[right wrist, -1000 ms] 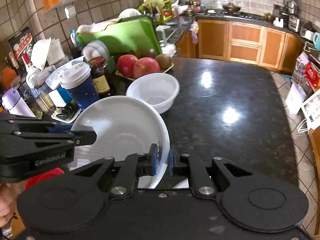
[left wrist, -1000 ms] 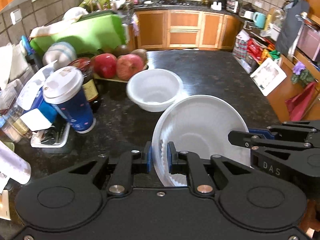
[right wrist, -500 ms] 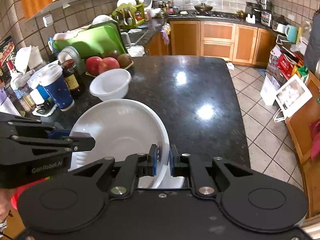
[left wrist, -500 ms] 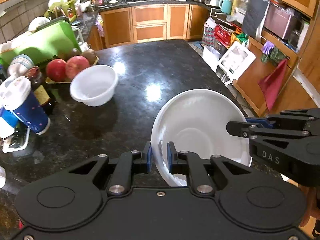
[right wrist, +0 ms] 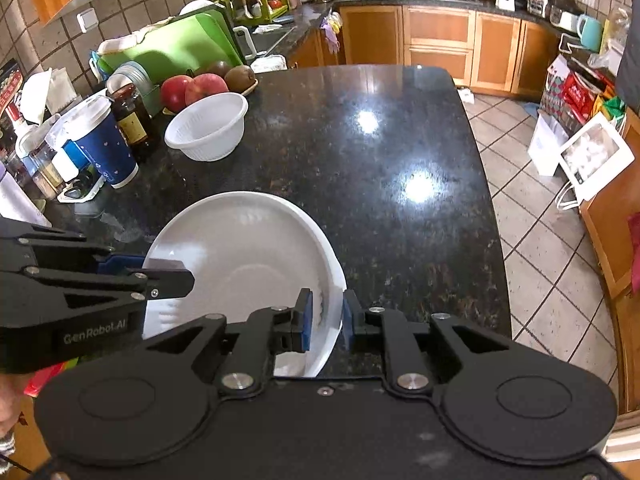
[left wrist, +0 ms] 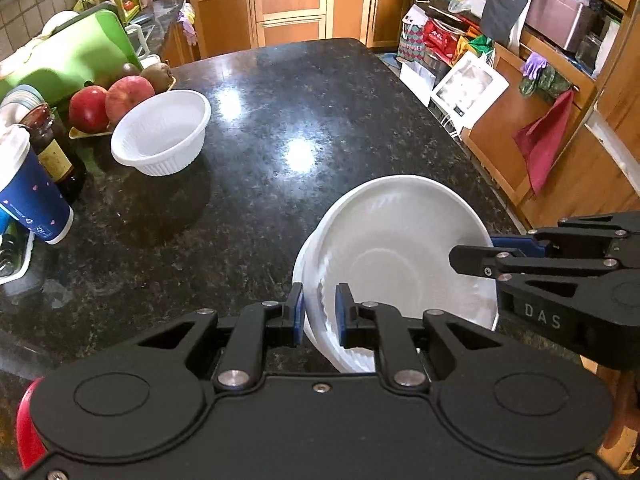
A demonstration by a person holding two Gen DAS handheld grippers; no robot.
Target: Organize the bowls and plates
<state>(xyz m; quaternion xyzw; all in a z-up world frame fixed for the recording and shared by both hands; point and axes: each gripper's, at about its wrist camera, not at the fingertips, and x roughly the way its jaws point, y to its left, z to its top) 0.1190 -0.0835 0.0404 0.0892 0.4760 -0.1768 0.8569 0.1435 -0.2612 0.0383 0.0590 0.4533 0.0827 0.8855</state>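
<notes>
The large white bowl (left wrist: 400,256) hangs over the near part of the table (left wrist: 280,100), carried by both tools at once. The left hand-held gripper (left wrist: 319,309) pinches the bowl's near-left rim between its blue pads, and the right hand-held gripper (right wrist: 325,318) clamps the opposite rim, one pad inside the wall and one outside. Gripping two opposite edges likely keeps so wide and shallow a dish level and stops it swinging.

The small white bowl (left wrist: 162,132) sits on the table well beyond the large bowl and to its left, just in front of the apples (left wrist: 110,100) and beside the dark jar (left wrist: 54,152) and blue paper cup (left wrist: 28,192). Judging by the task, the dark stretch to the right of the small bowl seems the likely spot for setting the large bowl down.
</notes>
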